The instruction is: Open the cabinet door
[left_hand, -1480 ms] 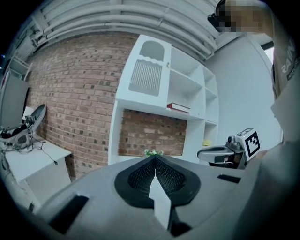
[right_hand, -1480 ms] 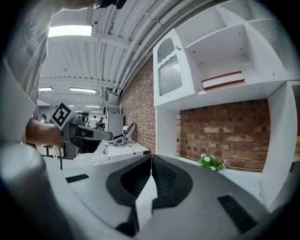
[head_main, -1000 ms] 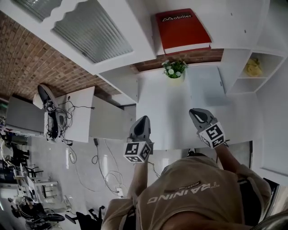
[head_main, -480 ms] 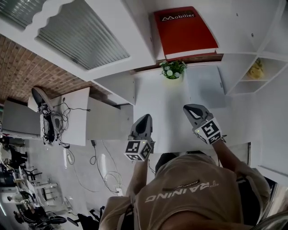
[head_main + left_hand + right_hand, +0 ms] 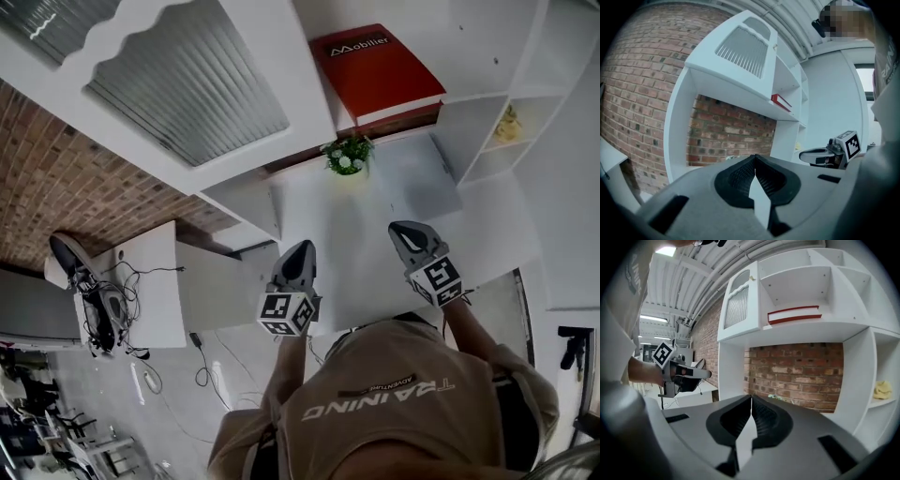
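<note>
The cabinet door [image 5: 187,89], white with a ribbed glass pane and a scalloped top, is closed at the upper left of the white wall unit. It also shows in the left gripper view [image 5: 743,49] and the right gripper view [image 5: 737,305]. My left gripper [image 5: 302,247] hangs in front of the white counter [image 5: 375,234], well short of the door, shut and holding nothing [image 5: 754,157]. To its right, my right gripper [image 5: 404,228] is level with it, also shut and holding nothing [image 5: 751,397]. Each gripper sees the other beside it: the right gripper [image 5: 820,156] and the left gripper [image 5: 689,373].
A red book [image 5: 375,70] lies on the shelf beside the cabinet. A small potted plant [image 5: 347,155] stands on the counter against the brick wall. A yellow object [image 5: 508,124] sits in a right-hand cubby. A low desk with cables [image 5: 141,281] stands to the left.
The head view has swung, so the cabinet door looks larger and the shelf unit sits at a different angle. Both grippers remain shut, with nothing in them, at roughly the same spots in the picture.
</note>
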`<state>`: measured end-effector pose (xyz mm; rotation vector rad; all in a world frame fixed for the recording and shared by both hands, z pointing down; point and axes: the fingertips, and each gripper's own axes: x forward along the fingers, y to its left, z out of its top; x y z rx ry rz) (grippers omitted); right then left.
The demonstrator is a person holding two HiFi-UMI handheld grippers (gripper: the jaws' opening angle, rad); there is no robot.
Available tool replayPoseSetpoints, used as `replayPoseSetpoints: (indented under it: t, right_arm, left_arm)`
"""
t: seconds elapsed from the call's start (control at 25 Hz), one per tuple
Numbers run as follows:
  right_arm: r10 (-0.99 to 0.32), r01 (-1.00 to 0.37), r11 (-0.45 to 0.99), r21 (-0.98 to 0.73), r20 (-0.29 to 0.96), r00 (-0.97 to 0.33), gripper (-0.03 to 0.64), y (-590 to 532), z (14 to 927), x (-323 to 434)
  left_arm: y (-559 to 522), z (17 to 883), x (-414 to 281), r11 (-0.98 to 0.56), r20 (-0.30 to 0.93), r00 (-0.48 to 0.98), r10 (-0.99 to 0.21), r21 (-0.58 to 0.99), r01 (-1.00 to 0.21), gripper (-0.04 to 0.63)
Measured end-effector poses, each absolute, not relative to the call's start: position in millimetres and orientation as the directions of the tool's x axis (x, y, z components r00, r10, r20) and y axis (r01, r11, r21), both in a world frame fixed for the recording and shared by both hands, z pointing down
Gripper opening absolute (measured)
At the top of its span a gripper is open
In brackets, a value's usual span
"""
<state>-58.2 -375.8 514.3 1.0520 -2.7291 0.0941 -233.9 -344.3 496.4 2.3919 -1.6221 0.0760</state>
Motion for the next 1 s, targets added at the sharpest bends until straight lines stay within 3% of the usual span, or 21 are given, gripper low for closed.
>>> replayPoseSetpoints:
  t: [0.32, 0.56, 1.0]
  right_arm:
    - [-0.716, -0.743, 0.66, -0.114, 0.206, -0.667, 0.014, -349, 520, -92]
    - [-0.714, -0.737, 0.675, -0.023, 0.23, -0.661, 0.014, -342, 510, -89]
    - [-0.652, -0.656, 0.754, 0.033, 0.154, -0.743, 0.014, -336, 477, -83]
  left_arm:
    - [-335, 504, -253, -0.452, 0.137, 0.481, -0.866, 0.199, -0.87, 0.009]
    - [-327, 496, -237, -0.51, 0.115, 0.526, -0.843, 0.144, -0.848, 0.009]
    - [-317, 453, -211, -0.485, 0.041, 0.491, -0.87, 0.102, -0.869, 0.009]
